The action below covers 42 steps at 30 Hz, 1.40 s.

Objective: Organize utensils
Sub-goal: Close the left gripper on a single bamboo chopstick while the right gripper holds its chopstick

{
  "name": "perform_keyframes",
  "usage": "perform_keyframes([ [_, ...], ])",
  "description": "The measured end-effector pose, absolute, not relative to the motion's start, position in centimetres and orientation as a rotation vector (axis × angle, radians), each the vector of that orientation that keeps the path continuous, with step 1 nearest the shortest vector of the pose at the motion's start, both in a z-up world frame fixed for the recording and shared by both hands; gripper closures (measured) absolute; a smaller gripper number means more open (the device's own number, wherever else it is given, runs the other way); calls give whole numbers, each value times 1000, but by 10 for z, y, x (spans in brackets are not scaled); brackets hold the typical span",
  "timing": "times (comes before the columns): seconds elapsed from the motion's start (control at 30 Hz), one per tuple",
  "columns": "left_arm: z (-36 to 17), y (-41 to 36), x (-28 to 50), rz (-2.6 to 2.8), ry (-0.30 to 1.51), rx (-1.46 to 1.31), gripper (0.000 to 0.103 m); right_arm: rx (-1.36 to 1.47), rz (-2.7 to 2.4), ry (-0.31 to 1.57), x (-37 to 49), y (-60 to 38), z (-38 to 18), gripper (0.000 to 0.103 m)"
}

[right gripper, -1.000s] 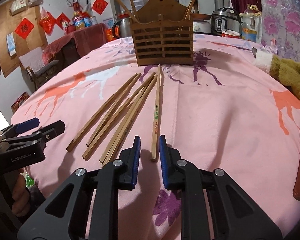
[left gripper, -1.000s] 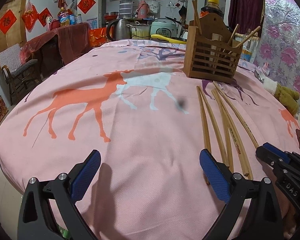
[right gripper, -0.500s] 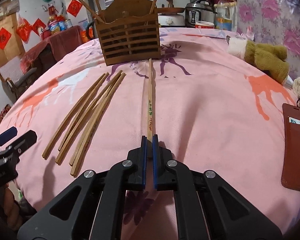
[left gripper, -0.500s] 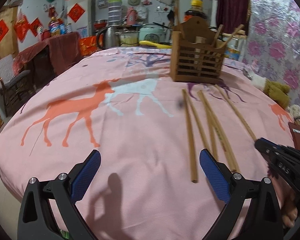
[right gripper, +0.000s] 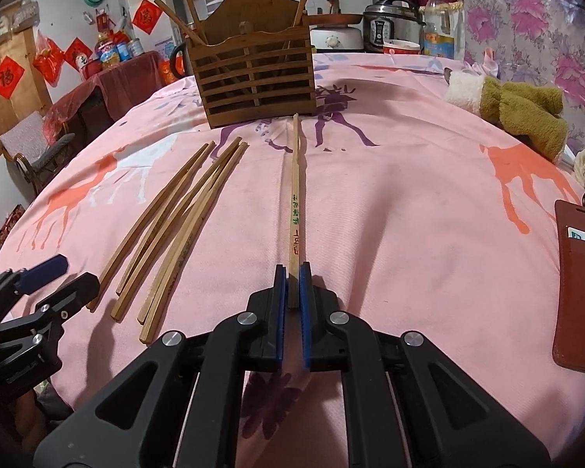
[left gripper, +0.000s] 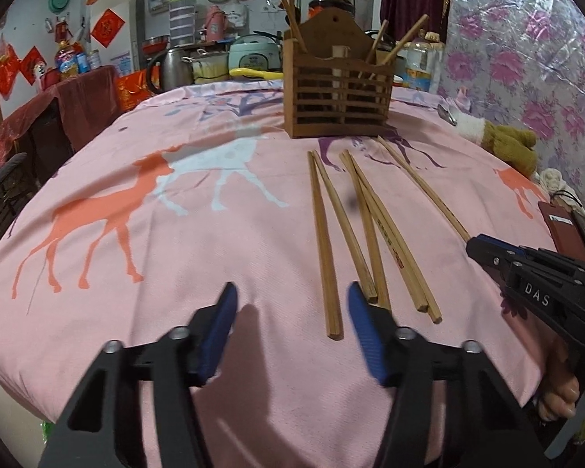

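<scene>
Wooden utensil holder [right gripper: 253, 74] stands at the far centre of the table [right gripper: 409, 195], with several chopsticks upright inside it. One chopstick [right gripper: 295, 199] runs from just before the holder toward the near edge, its near end between the fingers of the right gripper [right gripper: 291, 304]. A loose group of five chopsticks [right gripper: 179, 222] lies to its left. Left gripper [right gripper: 43, 292] sits at the near left, just beside the group. A stuffed toy [right gripper: 518, 109] lies at far right; a card wallet [right gripper: 581, 284] at near right.

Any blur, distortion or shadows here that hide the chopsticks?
Left wrist view: strong fisheye bending and dark corners; the open left claw casts a shadow on the pink deer-print tablecloth, and a dark smudge sits beside the loose wooden chopsticks.
Right wrist view: sharp; the printed chopstick in the right claw reads clearly.
</scene>
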<state>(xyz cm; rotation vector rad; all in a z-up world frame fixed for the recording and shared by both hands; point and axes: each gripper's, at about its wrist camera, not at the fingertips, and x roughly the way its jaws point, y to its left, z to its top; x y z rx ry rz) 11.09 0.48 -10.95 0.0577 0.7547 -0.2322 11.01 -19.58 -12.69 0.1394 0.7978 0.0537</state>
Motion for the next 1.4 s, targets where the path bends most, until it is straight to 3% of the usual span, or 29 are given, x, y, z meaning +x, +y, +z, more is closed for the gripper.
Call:
perform_keyframes([
  [0.1, -111, 2, 110, -248, 756, 69, 62, 140, 57, 797, 110, -196, -127, 93],
  [0.33, -118, -8, 115, -251, 759, 115, 63, 140, 61, 797, 109, -195, -127, 91],
  [0.37, -118, -7, 115, -242, 760, 111, 71, 141, 61, 797, 109, -195, -127, 91],
  [0.4, -117, -4, 117, -220, 759, 105, 87, 141, 61, 797, 109, -195, -127, 91],
  [0.43, -117, 0, 118, -208, 761, 94, 95, 141, 61, 797, 109, -195, -127, 91],
  [0.47, -117, 6, 121, -190, 768, 75, 96, 141, 60, 797, 109, -195, -127, 91],
  [1.03, -116, 16, 122, -171, 768, 43, 94, 142, 61, 797, 109, -195, -127, 90],
  [1.13, -116, 17, 122, -167, 768, 40, 88, 142, 61, 797, 109, -195, -127, 90],
  [1.2, -116, 17, 122, -168, 768, 38, 76, 142, 61, 797, 109, -195, -127, 90],
  [1.4, -116, 16, 121, -171, 765, 43, 79, 140, 62, 796, 109, -195, -127, 90],
])
